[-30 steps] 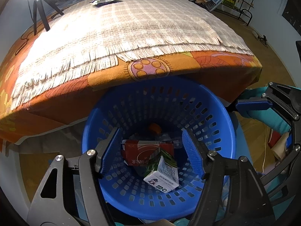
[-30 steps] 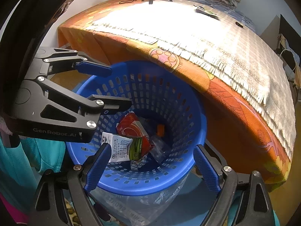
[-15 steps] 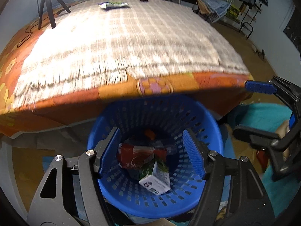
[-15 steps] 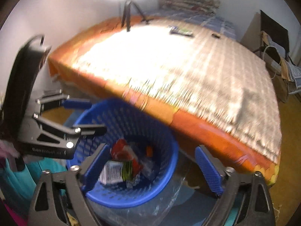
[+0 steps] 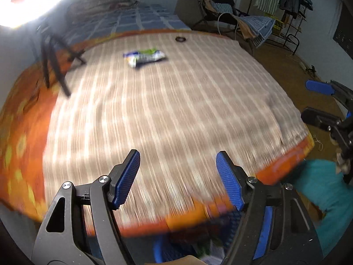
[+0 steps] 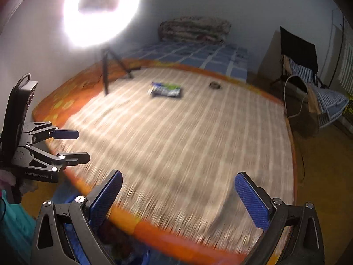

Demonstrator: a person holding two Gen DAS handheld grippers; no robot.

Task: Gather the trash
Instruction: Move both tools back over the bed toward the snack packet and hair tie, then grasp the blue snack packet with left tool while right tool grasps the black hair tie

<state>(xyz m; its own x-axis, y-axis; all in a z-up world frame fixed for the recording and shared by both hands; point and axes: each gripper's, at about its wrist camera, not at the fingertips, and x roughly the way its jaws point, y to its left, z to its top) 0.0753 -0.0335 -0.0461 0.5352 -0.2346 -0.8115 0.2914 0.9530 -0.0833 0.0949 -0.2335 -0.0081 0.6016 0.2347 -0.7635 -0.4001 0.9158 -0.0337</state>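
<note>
1. Left wrist view, far left: a black tripod (image 5: 55,66) stands on the orange edge of the bed (image 5: 24,114), left of anything worth picking up.
2. Centre of that view: the left gripper (image 5: 177,176) has its jaws apart with nothing between them, and they have just been opening a little further. Straight ahead and far up the plaid blanket (image 5: 167,110) lies the snack wrapper (image 5: 144,57), well apart from the pads, its long axis running across the view.
3. Bottom edge: the blue basket (image 5: 160,251) shows only as a sliver below the gripper, its contents too blurred to name.
4. Right wrist view: the right gripper (image 6: 176,195) is spread to its widest and empty, its jaws having just been opening. The wrapper (image 6: 166,90) lies ahead and slightly left of its line, again crosswise. A small dark ring (image 6: 215,85) sits just beyond, to the right.
5. Judgement: both hands are well short of the wrapper and neither is clearly nearer. A reach along the bed comes next, with jaws closing across the wrapper's short side.
</note>
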